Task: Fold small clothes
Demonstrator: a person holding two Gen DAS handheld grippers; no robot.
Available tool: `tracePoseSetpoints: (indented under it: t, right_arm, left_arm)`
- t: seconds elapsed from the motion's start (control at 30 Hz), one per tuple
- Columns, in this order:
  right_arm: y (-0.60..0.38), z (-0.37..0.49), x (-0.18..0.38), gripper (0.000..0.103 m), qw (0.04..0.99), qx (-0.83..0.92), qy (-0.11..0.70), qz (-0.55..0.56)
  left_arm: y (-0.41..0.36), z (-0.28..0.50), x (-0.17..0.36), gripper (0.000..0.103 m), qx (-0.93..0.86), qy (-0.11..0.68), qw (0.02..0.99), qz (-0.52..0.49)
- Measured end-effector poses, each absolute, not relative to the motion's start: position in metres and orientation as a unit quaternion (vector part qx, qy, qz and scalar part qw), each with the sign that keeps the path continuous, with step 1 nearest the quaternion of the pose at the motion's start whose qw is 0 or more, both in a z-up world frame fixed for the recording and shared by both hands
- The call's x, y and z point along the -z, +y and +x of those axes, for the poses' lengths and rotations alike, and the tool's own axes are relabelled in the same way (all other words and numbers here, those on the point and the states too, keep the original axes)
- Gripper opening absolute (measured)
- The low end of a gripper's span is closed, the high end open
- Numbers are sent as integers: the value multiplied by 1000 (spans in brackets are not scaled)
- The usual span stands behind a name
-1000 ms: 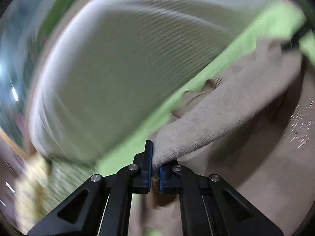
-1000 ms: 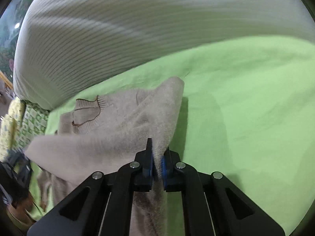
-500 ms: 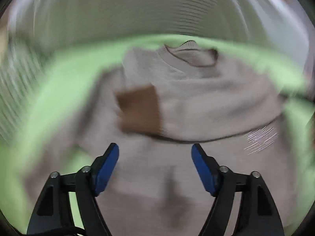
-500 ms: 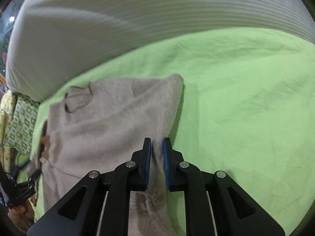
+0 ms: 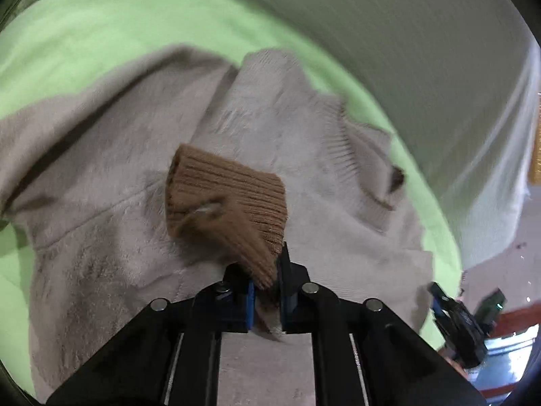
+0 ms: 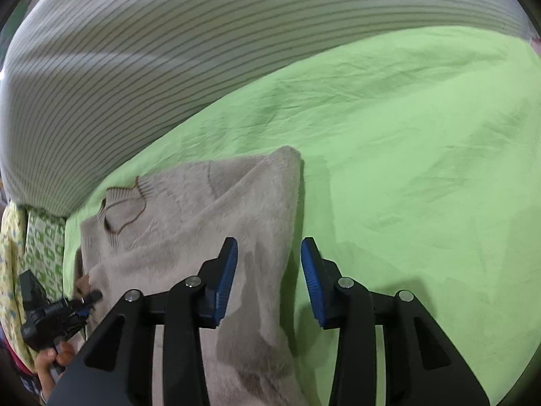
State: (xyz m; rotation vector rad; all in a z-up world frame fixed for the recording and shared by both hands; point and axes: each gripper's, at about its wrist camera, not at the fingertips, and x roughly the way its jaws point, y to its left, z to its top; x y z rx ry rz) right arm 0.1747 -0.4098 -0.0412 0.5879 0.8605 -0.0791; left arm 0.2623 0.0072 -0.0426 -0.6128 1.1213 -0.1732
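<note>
A small beige fleece sweater [image 5: 304, 155] lies on a green sheet [image 5: 101, 34]; it also shows in the right wrist view [image 6: 209, 223], with its collar [image 6: 121, 209] at the far left. My left gripper [image 5: 265, 291] is shut on the brown ribbed cuff [image 5: 230, 199] of a sleeve, held over the sweater's body. My right gripper [image 6: 268, 277] is open and empty, its fingers standing either side of the sweater's folded right edge [image 6: 290, 203]. The left gripper also shows in the right wrist view [image 6: 67, 308], and the right gripper in the left wrist view [image 5: 456, 324].
A large striped white pillow [image 6: 169, 50] borders the far side of the green sheet [image 6: 422, 169]. A patterned yellow-green cloth [image 6: 30, 243] lies at the far left. The sheet stretches bare to the right of the sweater.
My right gripper has opened and let go of the sweater's edge. My left gripper, open half a second ago, has shut on the brown cuff and swung over the sweater.
</note>
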Motion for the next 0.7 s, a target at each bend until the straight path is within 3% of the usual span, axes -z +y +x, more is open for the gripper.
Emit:
tracePoseSetpoints:
  t: [0.17,0.2,0.27,0.43,0.57,0.63,0.7]
  right_arm:
    - [-397,191,50,41,862,26,437,255]
    - [-393,194,50,37,864,23,441,242]
    - [-384,196,43,8,876,34,438,199]
    - [-378,205,51,8,874,64,452,168]
    - [-379,206,52,11,869,72,460,164]
    - [-380,199,40,15,873,76,451,170]
    - [-379,188,27,17,880,63,432,186]
  left_arm:
    - [39,225,13,8,80,471,833,-280]
    - [46,221,14,8,73,468,834,-283]
    - [52,219,22,8,73,473,833,-278]
    - [36,225,51,10,59,498,837,-218]
    - [51,218,52,24,51,511,828,-224]
    - [63,206,47,44,36,513,830,-218]
    - [72,193,41,53,19,509,834,-212]
